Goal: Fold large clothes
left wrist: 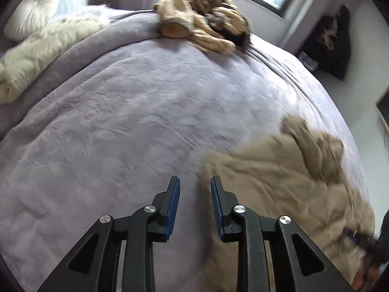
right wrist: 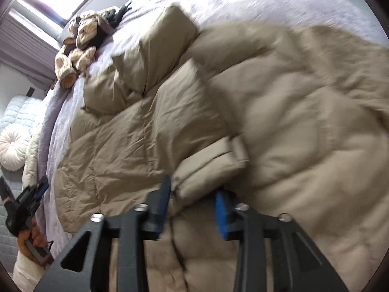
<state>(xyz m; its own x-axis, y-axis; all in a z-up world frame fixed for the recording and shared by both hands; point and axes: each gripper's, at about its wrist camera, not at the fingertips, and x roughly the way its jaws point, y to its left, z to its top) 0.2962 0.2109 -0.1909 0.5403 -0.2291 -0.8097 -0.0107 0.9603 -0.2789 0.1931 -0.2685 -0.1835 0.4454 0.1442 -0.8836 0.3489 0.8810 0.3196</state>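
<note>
Right gripper (right wrist: 193, 189) fingers (right wrist: 163, 197) astride coat cuff (right wrist: 209, 163), left gripper (left wrist: 195, 194) parted, empty

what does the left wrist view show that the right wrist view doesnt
Only the left wrist view shows the dark clothing hanging on the wall and the open left gripper over bare purple bedspread. Only the right wrist view shows the right gripper with a tab of the tan coat between its fingers. Both show the coat, the striped plush heap near the window and the round white cushion.
</note>
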